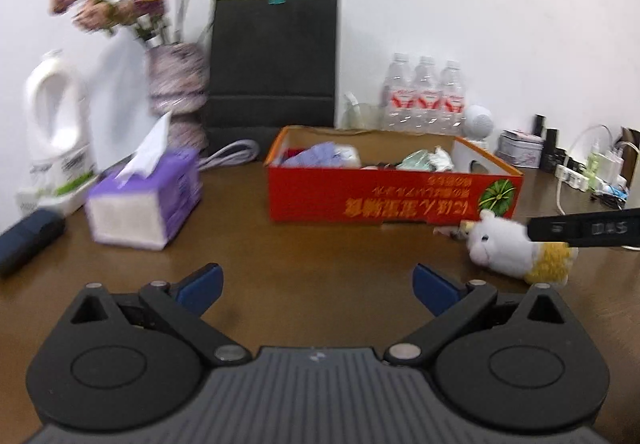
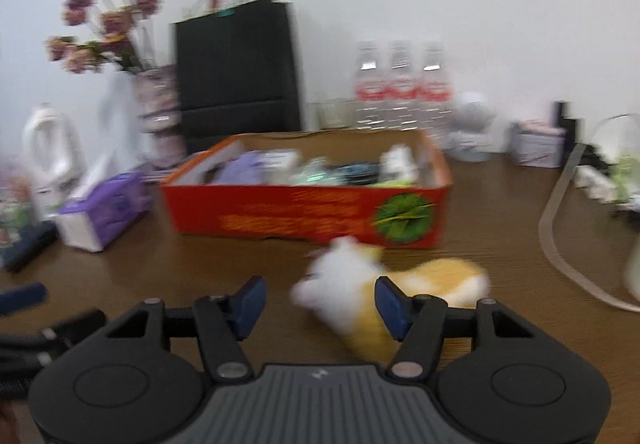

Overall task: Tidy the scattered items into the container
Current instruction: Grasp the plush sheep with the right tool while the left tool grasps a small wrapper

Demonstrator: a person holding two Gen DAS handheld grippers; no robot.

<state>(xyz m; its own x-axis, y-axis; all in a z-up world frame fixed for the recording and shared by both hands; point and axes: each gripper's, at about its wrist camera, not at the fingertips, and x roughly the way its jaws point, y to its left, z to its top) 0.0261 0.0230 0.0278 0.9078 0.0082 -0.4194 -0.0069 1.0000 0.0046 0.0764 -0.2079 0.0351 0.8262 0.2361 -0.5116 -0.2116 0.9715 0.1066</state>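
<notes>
I am in a lived-in room, a home or small office, at a brown wood-grain bench (image 1: 304,244) pushed against a plain white wall (image 1: 460,3). Along the back stand a vase of dried flowers (image 1: 176,83), a black paper bag (image 1: 274,59), three water bottles (image 1: 424,95), a detergent jug (image 1: 52,115), a tissue box (image 1: 148,195) and a power strip (image 1: 572,175) with chargers.
</notes>
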